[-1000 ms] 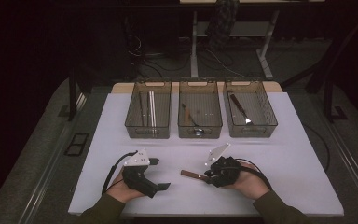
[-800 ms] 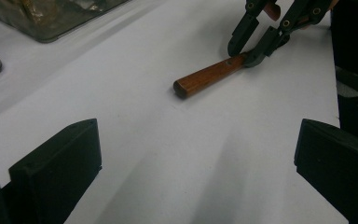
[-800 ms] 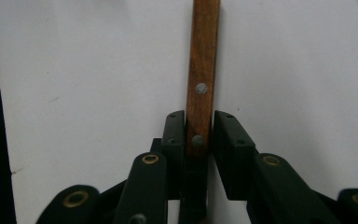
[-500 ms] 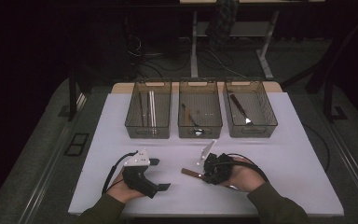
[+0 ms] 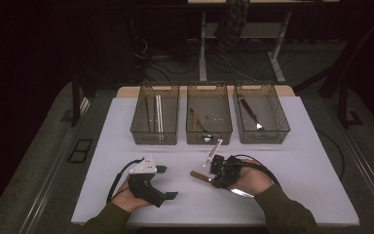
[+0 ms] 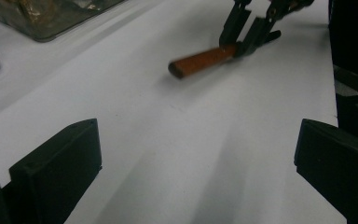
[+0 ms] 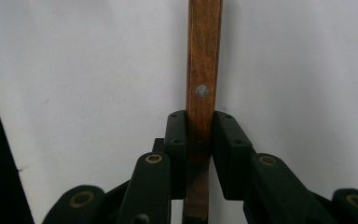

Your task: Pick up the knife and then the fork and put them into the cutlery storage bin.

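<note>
A knife with a brown wooden handle (image 5: 199, 176) lies low over the white table (image 5: 302, 146), and my right gripper (image 5: 213, 177) is shut on it. In the right gripper view the handle (image 7: 204, 70) runs straight up out of the closed jaws, a metal rivet showing; my right gripper (image 7: 200, 127) clamps it from both sides. The bright blade (image 5: 242, 194) pokes out under the right hand. My left gripper (image 5: 166, 182) rests on the table to the left, open and holding nothing. In the left gripper view, my left gripper (image 6: 196, 163) faces the handle (image 6: 203, 61) and the right gripper (image 6: 247, 32).
Three clear bins stand in a row at the back of the table: the left bin (image 5: 137, 130) with long metal utensils, the middle bin (image 5: 190, 130) with spoons, the right bin (image 5: 284, 127) with a dark-handled knife. Bare white table lies between the bins and the hands.
My right hand has turned and shifted a little to the left, still with the knife in its gripper. The left gripper has stayed put.
</note>
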A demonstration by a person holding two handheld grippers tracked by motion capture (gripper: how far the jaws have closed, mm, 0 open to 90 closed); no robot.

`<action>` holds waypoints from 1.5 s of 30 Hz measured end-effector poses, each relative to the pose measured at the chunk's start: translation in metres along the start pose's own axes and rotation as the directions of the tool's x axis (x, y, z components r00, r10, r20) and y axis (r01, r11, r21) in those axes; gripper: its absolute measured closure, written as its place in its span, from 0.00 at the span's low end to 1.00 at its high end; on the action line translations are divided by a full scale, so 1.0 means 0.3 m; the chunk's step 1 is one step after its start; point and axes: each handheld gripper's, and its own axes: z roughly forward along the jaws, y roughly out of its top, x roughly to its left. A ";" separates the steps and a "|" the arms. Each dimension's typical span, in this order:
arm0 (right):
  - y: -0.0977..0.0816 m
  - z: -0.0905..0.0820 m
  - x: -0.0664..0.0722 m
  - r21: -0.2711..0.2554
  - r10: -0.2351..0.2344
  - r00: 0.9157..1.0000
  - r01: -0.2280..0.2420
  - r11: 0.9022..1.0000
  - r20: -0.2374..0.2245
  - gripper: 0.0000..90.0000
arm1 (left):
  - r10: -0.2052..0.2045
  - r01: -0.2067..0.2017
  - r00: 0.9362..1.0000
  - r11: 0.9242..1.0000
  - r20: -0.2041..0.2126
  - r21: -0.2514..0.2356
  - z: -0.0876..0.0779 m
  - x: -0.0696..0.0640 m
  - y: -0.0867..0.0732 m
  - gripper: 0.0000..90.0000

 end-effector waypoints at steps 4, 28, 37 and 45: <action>-0.038 -0.045 -0.027 -0.110 0.041 0.999 -0.041 0.993 -0.001 0.84 | -0.003 0.003 1.000 1.000 -0.002 -0.003 -0.001 0.001 0.000 0.00; -0.213 -0.232 -0.142 -0.478 0.238 0.971 -0.224 0.849 -0.032 0.85 | 0.007 -0.007 1.000 1.000 0.001 -0.006 -0.002 -0.001 0.002 0.00; -0.266 -0.299 -0.180 -0.578 0.306 0.952 -0.262 0.772 -0.023 0.84 | 0.003 -0.003 1.000 1.000 0.003 -0.005 -0.001 0.000 0.002 0.00; -0.292 -0.352 -0.228 -0.647 0.367 0.930 -0.265 0.715 0.024 0.84 | 0.000 0.000 1.000 1.000 -0.007 -0.012 -0.005 0.002 0.002 0.00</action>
